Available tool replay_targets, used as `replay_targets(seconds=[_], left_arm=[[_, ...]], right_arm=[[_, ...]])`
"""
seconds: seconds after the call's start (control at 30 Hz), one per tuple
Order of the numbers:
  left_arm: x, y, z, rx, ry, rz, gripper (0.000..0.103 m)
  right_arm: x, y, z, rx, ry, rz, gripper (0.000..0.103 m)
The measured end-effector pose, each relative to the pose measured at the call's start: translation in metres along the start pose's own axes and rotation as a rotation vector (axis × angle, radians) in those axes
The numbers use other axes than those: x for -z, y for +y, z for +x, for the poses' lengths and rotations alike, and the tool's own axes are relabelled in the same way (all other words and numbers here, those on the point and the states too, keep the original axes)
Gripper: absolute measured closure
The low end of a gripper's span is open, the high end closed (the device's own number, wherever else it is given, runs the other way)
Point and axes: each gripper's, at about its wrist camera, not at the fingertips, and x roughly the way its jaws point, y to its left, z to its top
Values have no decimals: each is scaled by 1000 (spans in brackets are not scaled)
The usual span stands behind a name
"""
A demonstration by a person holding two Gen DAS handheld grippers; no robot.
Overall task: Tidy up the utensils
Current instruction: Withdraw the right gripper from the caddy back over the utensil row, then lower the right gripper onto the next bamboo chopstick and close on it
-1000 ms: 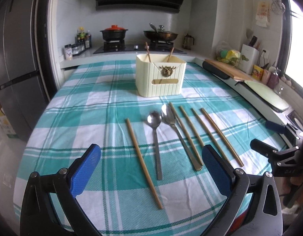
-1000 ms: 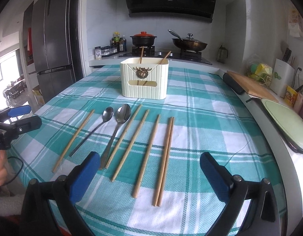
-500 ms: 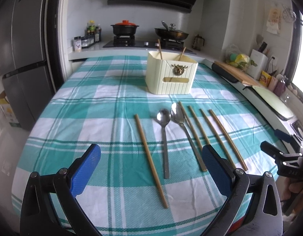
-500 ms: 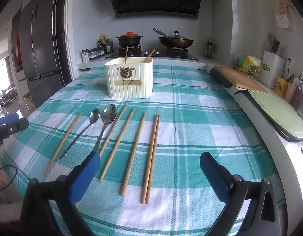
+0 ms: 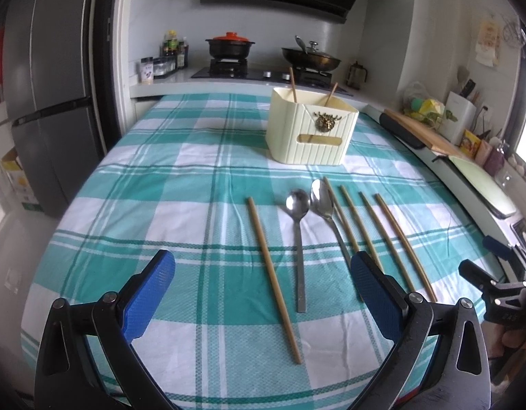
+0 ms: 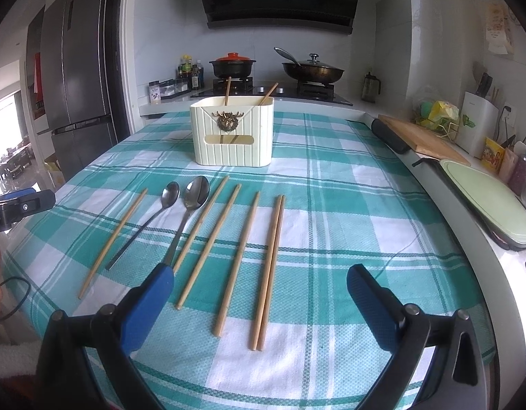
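Both tools hover over the table, jaws spread wide and holding nothing. The left tool has a lone chopstick and a spoon at its 12 o'clock. Ahead of the right tool, paired chopsticks lie at 12, and the cream holder stands beyond at 11 o'clock.

Cream holder upright w/ 2 chopsticks; 2 steel spoons, 6 bamboo chopsticks flat, side by side, in front.
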Motion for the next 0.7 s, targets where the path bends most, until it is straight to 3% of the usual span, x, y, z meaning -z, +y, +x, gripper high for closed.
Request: replay_targets(seconds=[0.53, 0.7], left_arm=[[2, 7, 9, -38, 24, -22, 1], [5, 15, 27, -33, 100, -60, 1]], right_arm=[[2, -6, 1, 31, 1, 14, 0], [5, -10, 5, 34, 16, 25, 0]])
